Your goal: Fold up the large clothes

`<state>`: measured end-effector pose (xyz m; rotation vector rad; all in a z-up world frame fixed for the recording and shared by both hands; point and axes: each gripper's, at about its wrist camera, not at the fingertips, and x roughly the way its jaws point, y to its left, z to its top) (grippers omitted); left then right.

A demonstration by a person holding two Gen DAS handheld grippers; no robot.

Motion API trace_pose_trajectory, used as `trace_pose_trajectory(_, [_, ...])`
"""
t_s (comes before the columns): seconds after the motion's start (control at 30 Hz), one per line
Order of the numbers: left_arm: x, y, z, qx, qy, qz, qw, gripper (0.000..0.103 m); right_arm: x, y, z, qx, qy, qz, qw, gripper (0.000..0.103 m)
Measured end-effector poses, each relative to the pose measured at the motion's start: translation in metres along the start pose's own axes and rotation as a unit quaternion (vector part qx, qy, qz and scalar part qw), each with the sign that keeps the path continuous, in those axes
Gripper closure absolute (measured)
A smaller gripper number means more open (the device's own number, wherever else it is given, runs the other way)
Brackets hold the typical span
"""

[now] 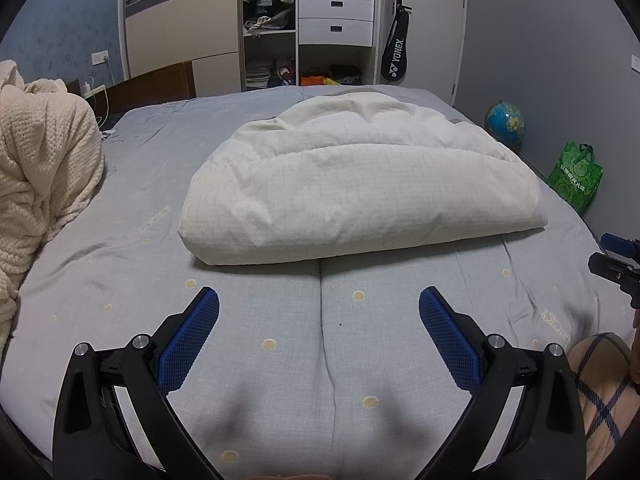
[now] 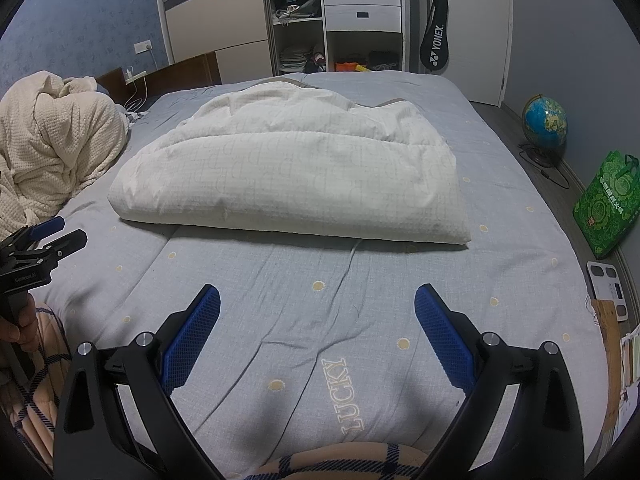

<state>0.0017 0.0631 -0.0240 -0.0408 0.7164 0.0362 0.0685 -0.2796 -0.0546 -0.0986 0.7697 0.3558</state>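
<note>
A large white quilted garment (image 1: 356,184) lies folded into a thick bundle in the middle of the grey bed (image 1: 280,320); it also shows in the right wrist view (image 2: 296,176). My left gripper (image 1: 319,300) is open and empty, held above the bedsheet short of the bundle's near edge. My right gripper (image 2: 317,298) is open and empty too, over the sheet near the "LUCKY" print (image 2: 340,392). The right gripper shows at the right edge of the left wrist view (image 1: 618,264), and the left gripper at the left edge of the right wrist view (image 2: 40,248).
A cream knitted blanket (image 1: 40,184) is heaped at the bed's left side. An open wardrobe with white drawers (image 1: 336,16) stands behind the bed. A globe (image 2: 546,120), a green bag (image 2: 608,208) and a scale (image 2: 606,280) sit on the floor at the right.
</note>
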Motion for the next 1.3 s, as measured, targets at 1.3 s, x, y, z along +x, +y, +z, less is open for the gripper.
trace_pose_trajectory(1.3, [0.002, 0.009, -0.001, -0.034, 0.009, -0.008, 0.9994, 0.007, 0.002, -0.001, -0.002, -0.002, 0.002, 0.0, 1.0, 0.01])
